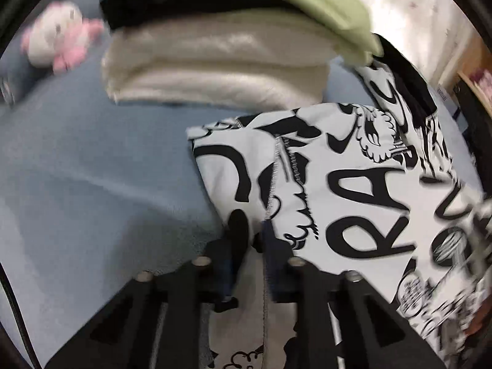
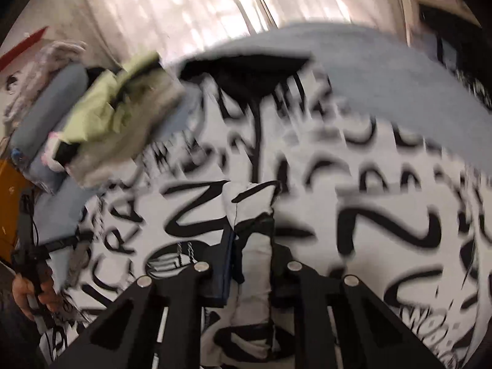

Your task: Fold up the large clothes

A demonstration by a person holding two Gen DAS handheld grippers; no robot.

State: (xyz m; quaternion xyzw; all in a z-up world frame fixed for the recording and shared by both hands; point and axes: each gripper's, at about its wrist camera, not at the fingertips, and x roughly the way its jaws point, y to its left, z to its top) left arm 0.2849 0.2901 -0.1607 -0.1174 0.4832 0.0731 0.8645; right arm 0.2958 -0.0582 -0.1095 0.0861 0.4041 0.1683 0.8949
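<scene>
A white garment with black graffiti lettering [image 1: 353, 178] lies on the blue bed cover [image 1: 77, 169], partly folded. My left gripper [image 1: 250, 233] is shut on its near left edge. In the right wrist view the same garment [image 2: 384, 215] fills the frame, blurred by motion. My right gripper [image 2: 250, 224] is shut on a bunched fold of it. The left hand and its gripper [image 2: 33, 276] show at the lower left of that view.
A stack of folded clothes, cream [image 1: 215, 67], black and pale green [image 1: 307, 0], sits at the back of the bed; it also shows in the right wrist view [image 2: 117, 117]. A pink and white plush toy [image 1: 58, 40] lies at the far left. Curtains [image 2: 200, 9] hang behind.
</scene>
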